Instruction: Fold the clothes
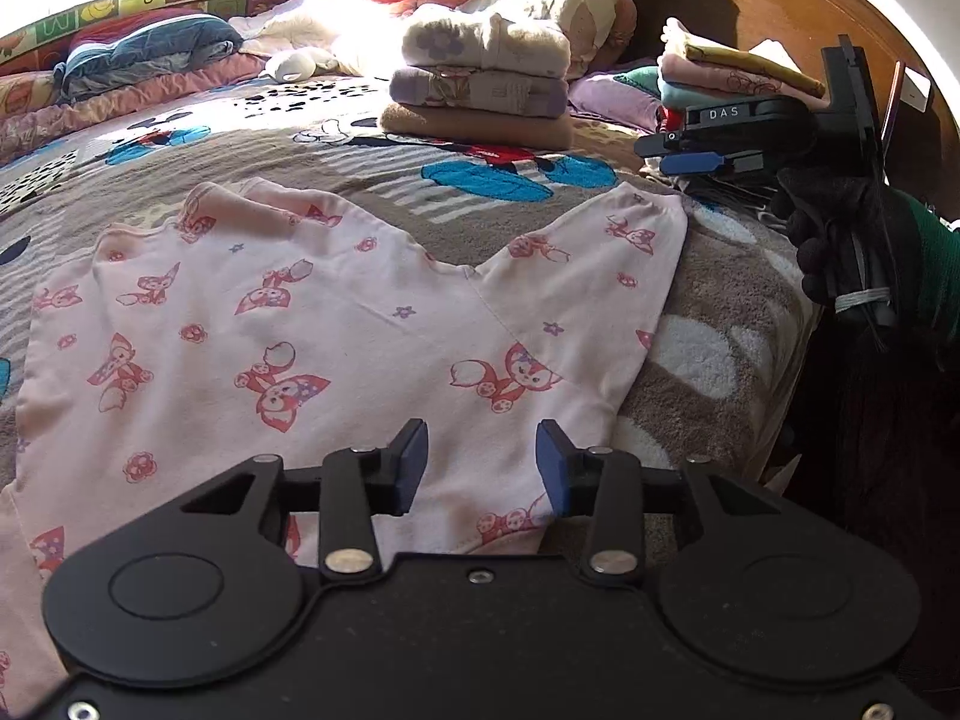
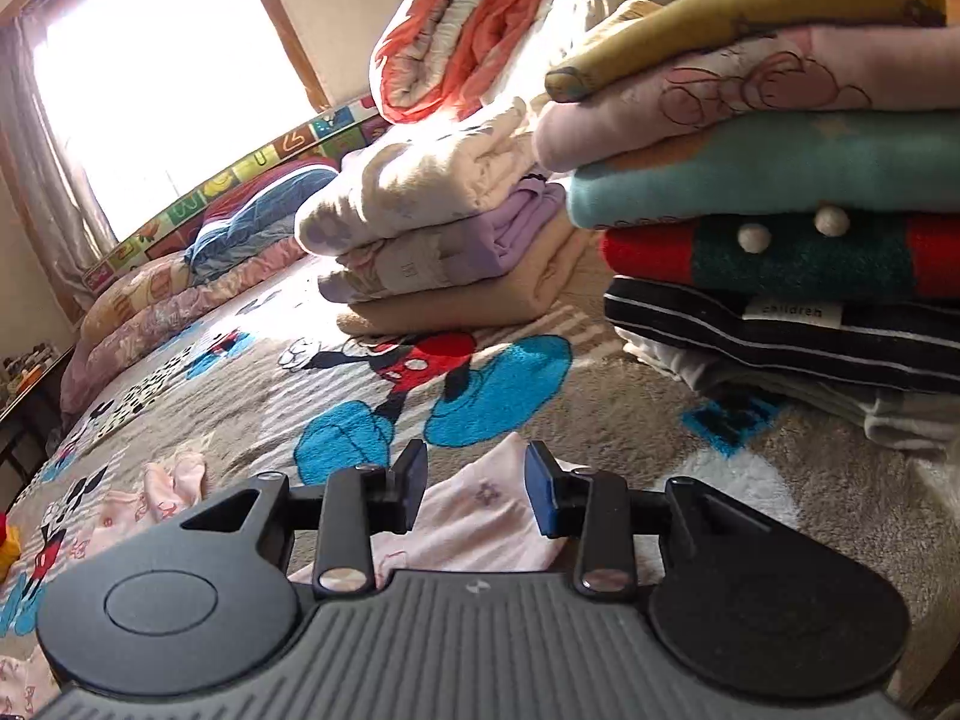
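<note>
Pink pajama pants (image 1: 288, 348) with a red fox print lie flat on the cartoon blanket (image 1: 420, 180) that covers the bed. In the left wrist view the two legs fan away from the camera: one leg runs up toward 11 o'clock, the other toward 1 o'clock, and they meet in a V near the middle of the picture. The waist end lies nearest the camera, so the long axis runs from 6 o'clock up toward 12.

The left gripper (image 1: 482, 459) sits low over the waist end with its jaws apart and nothing between them; pink cloth shows through the gap. Whether the fingertips touch the cloth cannot be told.

The right gripper (image 2: 476, 483) is likewise spread, holding nothing, with a pink leg end (image 2: 480, 516) lying under and just past its jaws. In the left wrist view it appears at 2 o'clock, held by a dark gloved hand (image 1: 840, 240) with a green sleeve (image 1: 930, 276).

At 12 o'clock a stack of folded clothes (image 1: 480, 90) rests on the blanket. A second, taller pile (image 2: 780, 210) stands at 2 o'clock in the right wrist view, well apart from the pants. Bright window light (image 2: 162, 72) falls from 10 o'clock.
</note>
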